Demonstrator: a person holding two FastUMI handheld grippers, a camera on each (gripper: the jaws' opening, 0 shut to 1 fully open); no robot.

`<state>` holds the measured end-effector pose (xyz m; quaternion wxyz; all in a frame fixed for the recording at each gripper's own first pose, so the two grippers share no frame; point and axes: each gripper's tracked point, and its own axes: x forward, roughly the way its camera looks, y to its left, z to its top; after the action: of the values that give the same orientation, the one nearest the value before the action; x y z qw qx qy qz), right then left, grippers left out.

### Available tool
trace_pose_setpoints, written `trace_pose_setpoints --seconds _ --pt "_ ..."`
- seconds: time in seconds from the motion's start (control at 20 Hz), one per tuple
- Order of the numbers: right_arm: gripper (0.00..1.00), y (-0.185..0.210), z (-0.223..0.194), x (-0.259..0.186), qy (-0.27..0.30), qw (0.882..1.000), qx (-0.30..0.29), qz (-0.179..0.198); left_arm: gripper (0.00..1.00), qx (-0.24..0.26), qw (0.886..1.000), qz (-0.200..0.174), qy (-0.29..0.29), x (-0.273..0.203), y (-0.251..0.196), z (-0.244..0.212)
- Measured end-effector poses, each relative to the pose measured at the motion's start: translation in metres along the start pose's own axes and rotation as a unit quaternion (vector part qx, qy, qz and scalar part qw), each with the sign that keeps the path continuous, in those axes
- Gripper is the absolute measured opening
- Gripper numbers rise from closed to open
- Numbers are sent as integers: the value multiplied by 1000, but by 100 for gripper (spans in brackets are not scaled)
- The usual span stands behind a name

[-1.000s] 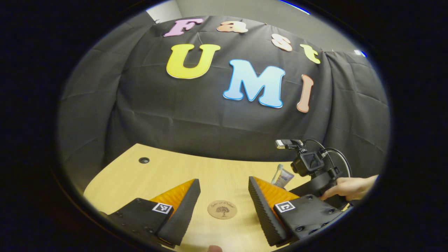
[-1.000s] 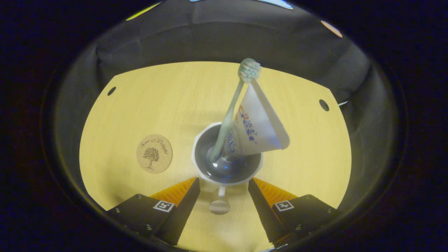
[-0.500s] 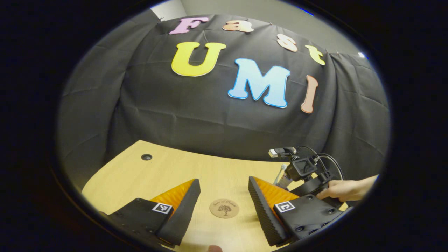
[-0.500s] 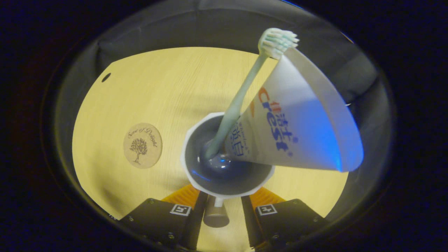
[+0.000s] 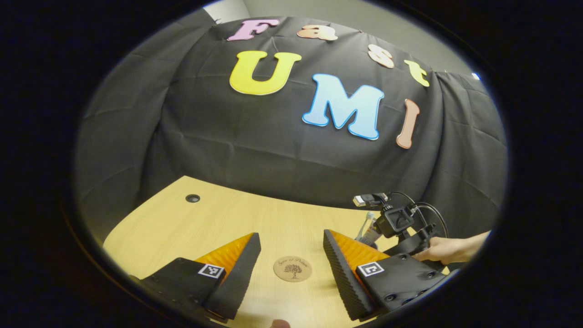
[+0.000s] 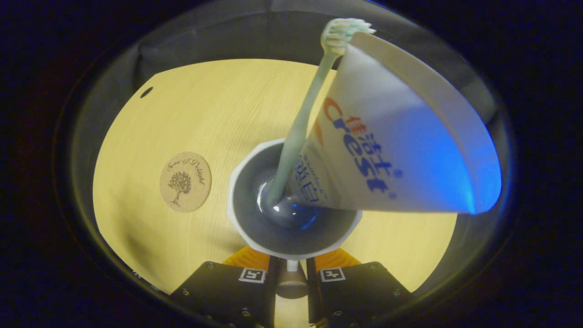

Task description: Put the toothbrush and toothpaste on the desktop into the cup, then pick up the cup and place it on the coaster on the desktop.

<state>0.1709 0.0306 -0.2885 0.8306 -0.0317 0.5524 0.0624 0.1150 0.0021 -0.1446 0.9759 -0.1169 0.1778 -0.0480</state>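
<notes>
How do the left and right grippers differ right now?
The left gripper is wide open and empty, over the coaster; the right gripper has closed on the cup handle. The left is away from the cup; the right is at it. Both have orange-and-black fingers.

Left gripper view: the left gripper hangs above the counter with its fingers spread wide — the coaster lies flat in the gap between them, bare wood on every side of it. The right gripper, held by a hand, stands to the right of the coaster, well apart from it.

Right gripper view: the cup sits directly ahead of the right gripper's fingers, whose narrow gap is taken up by the cup's handle. The toothbrush and toothpaste tube lean up and out of the cup — they block the space above its right half. Open counter separates cup and coaster.
</notes>
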Motion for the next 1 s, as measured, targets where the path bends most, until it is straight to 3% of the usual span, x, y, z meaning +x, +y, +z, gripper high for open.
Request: trace_pose_setpoints --seconds 0.55,1.0 --pt "28 20 9 -22 -28 999 -20 22 91 -10 1000 17 0 -10 14 0" --pt "28 82 30 -31 -34 996 -62 56 91 -12 999 43 -9 -42 44 6"
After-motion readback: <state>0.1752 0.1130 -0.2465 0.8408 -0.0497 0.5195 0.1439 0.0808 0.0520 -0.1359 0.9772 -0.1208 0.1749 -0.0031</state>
